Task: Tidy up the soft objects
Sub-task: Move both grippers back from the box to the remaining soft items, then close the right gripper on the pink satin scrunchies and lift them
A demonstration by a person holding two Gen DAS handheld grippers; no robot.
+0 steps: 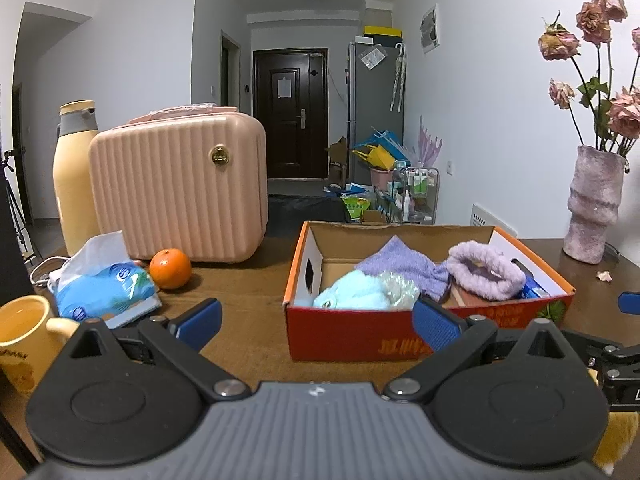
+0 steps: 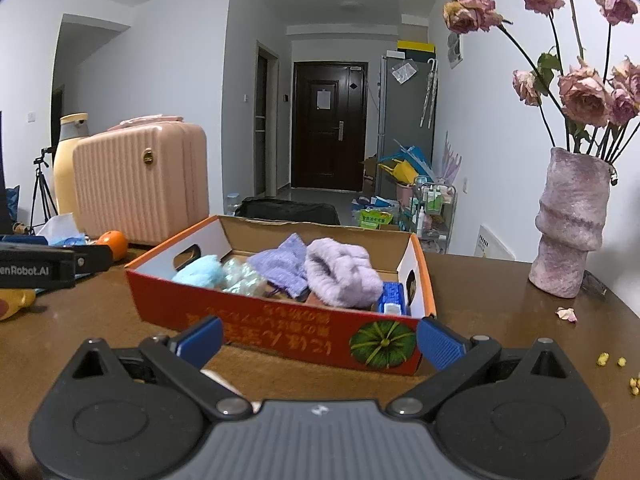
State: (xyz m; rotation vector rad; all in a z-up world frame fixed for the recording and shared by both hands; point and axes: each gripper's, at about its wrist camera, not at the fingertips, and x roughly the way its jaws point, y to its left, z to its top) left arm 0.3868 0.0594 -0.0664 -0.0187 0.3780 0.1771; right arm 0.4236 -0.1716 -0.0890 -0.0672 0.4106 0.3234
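An orange-red cardboard box stands on the brown table. Inside lie a light blue plush, a pale glittery bundle, a purple cloth, a fluffy lilac item and a blue object. My left gripper is open and empty, just in front of the box. My right gripper is open and empty, at the box's near wall. The left gripper's body shows in the right wrist view.
A pink ribbed case, a cream bottle, an orange, a blue tissue pack and a yellow mug stand left. A vase of dried roses stands right, with petals and crumbs nearby.
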